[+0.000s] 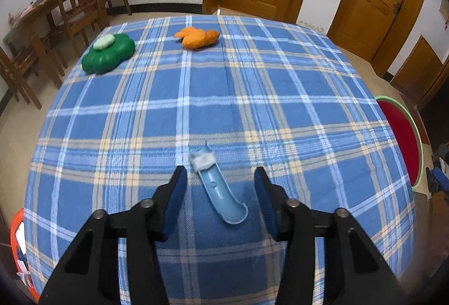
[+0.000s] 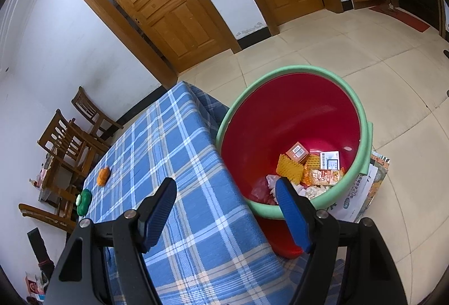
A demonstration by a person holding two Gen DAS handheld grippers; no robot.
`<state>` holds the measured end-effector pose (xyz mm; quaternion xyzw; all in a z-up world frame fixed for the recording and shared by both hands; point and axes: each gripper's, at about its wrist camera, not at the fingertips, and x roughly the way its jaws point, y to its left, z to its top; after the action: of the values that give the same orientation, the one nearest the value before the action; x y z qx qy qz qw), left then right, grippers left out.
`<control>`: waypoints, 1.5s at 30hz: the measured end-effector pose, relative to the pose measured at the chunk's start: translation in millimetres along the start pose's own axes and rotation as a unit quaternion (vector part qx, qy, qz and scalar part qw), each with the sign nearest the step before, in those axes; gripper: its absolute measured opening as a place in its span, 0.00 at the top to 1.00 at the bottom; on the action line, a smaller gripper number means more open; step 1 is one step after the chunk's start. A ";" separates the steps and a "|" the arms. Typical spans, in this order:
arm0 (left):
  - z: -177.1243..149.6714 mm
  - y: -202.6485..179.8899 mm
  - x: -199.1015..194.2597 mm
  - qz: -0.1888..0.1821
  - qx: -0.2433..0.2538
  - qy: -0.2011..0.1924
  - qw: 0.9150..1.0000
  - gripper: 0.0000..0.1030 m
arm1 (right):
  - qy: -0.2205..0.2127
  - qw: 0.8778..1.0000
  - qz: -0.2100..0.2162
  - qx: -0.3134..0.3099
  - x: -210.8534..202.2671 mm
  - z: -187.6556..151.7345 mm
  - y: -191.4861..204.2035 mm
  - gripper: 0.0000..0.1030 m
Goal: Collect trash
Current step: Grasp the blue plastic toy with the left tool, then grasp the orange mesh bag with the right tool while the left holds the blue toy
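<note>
- Nearest in the left wrist view, the left hand-held gripper [image 1: 221, 177] is held wide apart and empty, just above the checked tabletop [image 1: 280, 97].
- Between its fingers a curved blue plastic piece [image 1: 220, 193] with a scrap of white stuck on its far end is seen lying on the cloth, framed but not yet gripped; it is judged the next item to be collected.
- On the other side, the right hand-held gripper [image 2: 227, 204] is also spread with nothing in it, hovering over the tabletop edge beside the red bin [image 2: 283, 120].
- Packets and wrappers [image 2: 311, 170] are already seen at the bin's bottom, so part of the job looks done.
- Farther back, an orange soft item [image 1: 197, 37] and a green clover-shaped item [image 1: 108, 54] are left on the cloth; whether they count as trash cannot be told.
</note>
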<state>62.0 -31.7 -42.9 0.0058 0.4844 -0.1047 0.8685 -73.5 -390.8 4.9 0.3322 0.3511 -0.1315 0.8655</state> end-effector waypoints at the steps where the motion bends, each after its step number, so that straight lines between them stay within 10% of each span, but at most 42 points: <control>1: -1.3 1.3 1.8 -0.003 -0.002 0.004 1.000 0.57 | 0.001 1.000 0.000 -0.001 0.3 -0.4 1.4 0.27; 9: -6.2 9.8 11.7 -0.022 -0.020 0.020 0.999 0.83 | 0.005 1.000 0.005 -0.015 1.2 -1.5 13.1 0.27; 31: 53.9 56.7 -7.5 -0.006 -0.064 -0.041 0.997 0.83 | 0.045 0.986 0.064 -0.148 23.4 30.4 151.7 0.27; 45: 111.5 126.2 5.4 0.041 -0.119 -0.072 0.989 0.83 | 0.083 0.967 0.079 -0.227 112.5 19.8 264.0 0.27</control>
<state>182.1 78.3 0.2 -0.0857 0.4293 -0.0110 0.8990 139.4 -206.8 64.7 0.1630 0.4149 0.0487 0.8938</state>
